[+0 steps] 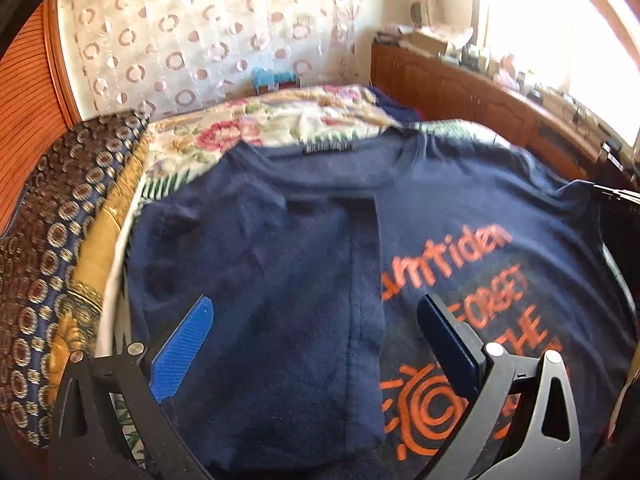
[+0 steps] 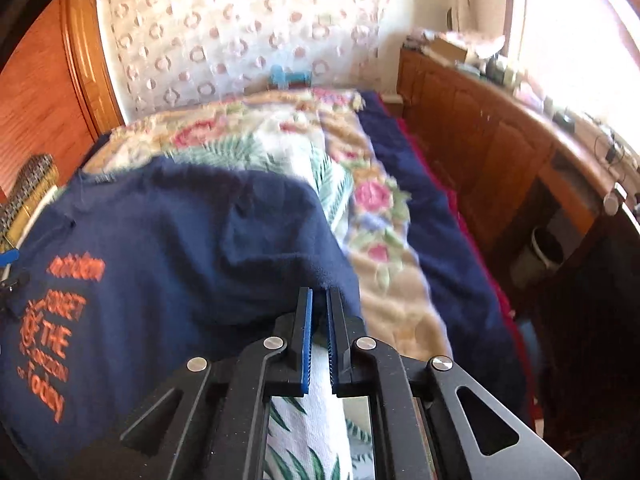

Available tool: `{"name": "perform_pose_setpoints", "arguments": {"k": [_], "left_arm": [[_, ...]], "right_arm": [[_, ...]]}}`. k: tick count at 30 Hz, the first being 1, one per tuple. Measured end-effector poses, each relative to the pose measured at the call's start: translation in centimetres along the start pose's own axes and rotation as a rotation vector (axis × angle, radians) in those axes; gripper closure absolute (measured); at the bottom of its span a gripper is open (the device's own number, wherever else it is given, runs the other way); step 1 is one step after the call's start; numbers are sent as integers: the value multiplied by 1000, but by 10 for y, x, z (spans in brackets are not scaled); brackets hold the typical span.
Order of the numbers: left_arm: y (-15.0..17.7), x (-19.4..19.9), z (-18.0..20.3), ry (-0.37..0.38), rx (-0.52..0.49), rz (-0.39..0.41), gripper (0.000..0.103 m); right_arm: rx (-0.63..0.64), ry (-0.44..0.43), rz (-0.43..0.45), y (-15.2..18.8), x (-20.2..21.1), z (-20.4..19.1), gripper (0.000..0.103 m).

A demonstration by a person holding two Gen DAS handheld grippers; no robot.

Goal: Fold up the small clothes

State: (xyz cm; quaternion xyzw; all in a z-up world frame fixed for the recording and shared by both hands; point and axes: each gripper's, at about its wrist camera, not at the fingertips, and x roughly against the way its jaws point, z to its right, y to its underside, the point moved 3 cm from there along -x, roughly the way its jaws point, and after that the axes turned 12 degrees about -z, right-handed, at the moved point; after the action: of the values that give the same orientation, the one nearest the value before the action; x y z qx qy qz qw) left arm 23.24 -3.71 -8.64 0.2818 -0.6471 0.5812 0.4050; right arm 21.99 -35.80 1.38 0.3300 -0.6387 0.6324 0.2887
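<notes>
Fingers [image 2: 306, 332] pinching T-shirt [image 2: 168, 240] edge, collar far.

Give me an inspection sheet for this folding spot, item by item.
Surface: bed with floral blanket.
Job's things: navy T-shirt with orange print, one side already folded over; opposite edge lifted.
Clutter: patterned cloth at the bed's edge.
Grippers: left gripper open above the shirt, holding nothing; right gripper shut on the T-shirt's edge.
Cables: thin wire on the cabinet top.
Surroundings: wooden cabinet with small items, curtain, bright window, bin on the floor.
</notes>
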Motion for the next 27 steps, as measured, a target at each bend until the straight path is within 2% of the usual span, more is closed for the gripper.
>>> {"name": "perform_pose_setpoints", "arguments": {"k": [3,7,12,16,18,22,24,25,27], "left_arm": [[-7,11,5,7,-4,39,1],[-23,22,18,8,-5,96,1],[-45,35,31,65,2,181,1],[-61,33,41,87,2,202,1],[-68,31,48,123,1,205,1],[-73,27,62,183,-31,181,1],[-72,24,71,211,-56,161,1],[-72,23,74,219,-61,155,1],[-70,22,80,247,-79,142,1]], "right_arm": [[29,-41,63,-6,20,-14,97],[124,-98,88,-9,27,-47,97],[216,-184,39,5,20,-85,97],[208,-217,-14,21,7,-88,97],[195,-227,-39,26,3,-83,96],[167,-227,-59,32,8,-69,87],[149,-209,-54,30,17,-63,66],[138,-203,-51,22,17,-57,60],[105,-196,-44,24,23,-47,60]]}}
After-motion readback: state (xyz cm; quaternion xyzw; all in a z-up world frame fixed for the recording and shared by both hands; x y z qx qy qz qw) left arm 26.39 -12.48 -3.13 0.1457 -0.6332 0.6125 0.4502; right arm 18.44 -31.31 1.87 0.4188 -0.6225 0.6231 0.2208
